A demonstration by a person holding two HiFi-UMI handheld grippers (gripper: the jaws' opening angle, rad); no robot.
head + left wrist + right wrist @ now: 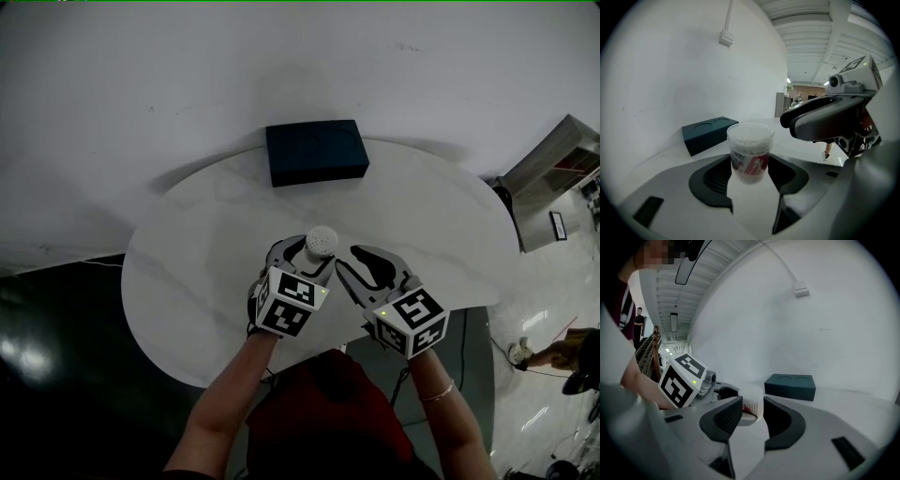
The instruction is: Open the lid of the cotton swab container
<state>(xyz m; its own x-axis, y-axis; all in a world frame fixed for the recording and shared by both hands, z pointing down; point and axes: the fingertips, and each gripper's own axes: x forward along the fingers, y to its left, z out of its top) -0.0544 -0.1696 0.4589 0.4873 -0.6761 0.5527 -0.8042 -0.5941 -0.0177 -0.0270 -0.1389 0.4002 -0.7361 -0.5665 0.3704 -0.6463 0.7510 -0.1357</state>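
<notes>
carrying everything here, the round white tabletop (178,281) puts the work close in front of the person. a dark box (316,153) with two round recesses in its top sits at the far edge, well apart and seemingly out of the way. the left hand-held gripper (309,255) is clamped on the body of the cotton swab container (750,145), upright over the tabletop's near middle. i judge this steadies it so the top can be worked. the right hand-held gripper (345,269) is just beside it, jaws parted and pressing on nothing, likely lined up for the top. the clear lid (750,133) looks to be still on. the red-and-white label (752,164) carries print too small to read, and the box shows no writing.
</notes>
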